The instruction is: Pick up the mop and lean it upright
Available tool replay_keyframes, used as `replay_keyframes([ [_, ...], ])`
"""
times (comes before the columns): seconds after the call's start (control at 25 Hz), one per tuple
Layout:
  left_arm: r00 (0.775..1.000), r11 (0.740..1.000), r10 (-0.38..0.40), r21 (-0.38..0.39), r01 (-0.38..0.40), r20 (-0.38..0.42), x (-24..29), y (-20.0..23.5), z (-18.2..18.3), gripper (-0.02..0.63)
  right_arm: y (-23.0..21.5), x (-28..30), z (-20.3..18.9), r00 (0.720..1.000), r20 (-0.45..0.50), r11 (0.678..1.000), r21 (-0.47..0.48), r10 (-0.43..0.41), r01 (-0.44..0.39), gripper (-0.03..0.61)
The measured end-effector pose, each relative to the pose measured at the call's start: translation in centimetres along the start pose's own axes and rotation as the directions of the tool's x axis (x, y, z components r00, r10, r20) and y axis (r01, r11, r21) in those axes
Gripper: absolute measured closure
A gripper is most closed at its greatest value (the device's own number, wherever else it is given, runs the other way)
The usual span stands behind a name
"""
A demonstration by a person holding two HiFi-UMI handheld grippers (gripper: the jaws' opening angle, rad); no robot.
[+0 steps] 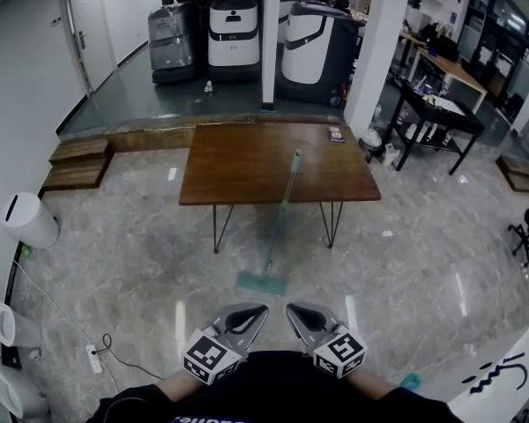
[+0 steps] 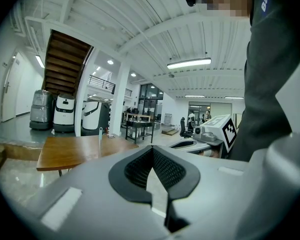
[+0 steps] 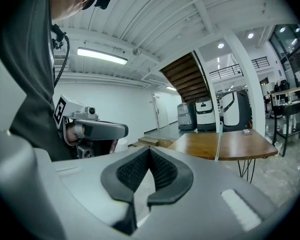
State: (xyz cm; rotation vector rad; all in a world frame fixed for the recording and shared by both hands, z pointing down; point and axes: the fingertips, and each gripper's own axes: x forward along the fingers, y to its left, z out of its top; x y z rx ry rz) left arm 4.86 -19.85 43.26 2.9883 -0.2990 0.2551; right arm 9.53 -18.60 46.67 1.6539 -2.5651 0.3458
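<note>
The mop [image 1: 282, 210] leans upright against the front edge of the wooden table [image 1: 238, 161]. Its teal flat head [image 1: 261, 282] rests on the floor and its handle tip reaches over the tabletop. The mop handle [image 2: 100, 141] also shows far off in the left gripper view, and the same handle [image 3: 219, 139] in the right gripper view. My left gripper [image 1: 249, 315] and right gripper [image 1: 301, 314] are held side by side close to my body, well short of the mop. Both are shut with nothing between the jaws.
Several cleaning machines [image 1: 234, 29] stand on a raised platform behind a white pillar [image 1: 271, 42]. Wooden steps [image 1: 78, 164] lie at the left and a black table [image 1: 436, 117] at the right. A power strip [image 1: 94, 358] and a white cylinder [image 1: 26, 218] sit by the left wall.
</note>
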Motion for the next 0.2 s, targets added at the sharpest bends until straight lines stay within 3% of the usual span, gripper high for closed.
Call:
replay_keyframes([
  [0.2, 1.000, 1.000, 0.001, 0.015, -0.001, 0.010, 0.41, 0.01, 0.22, 0.595, -0.21, -0.01, -0.15, 1.000, -0.001, 1.000, 0.004, 0.007, -0.007, 0.577],
])
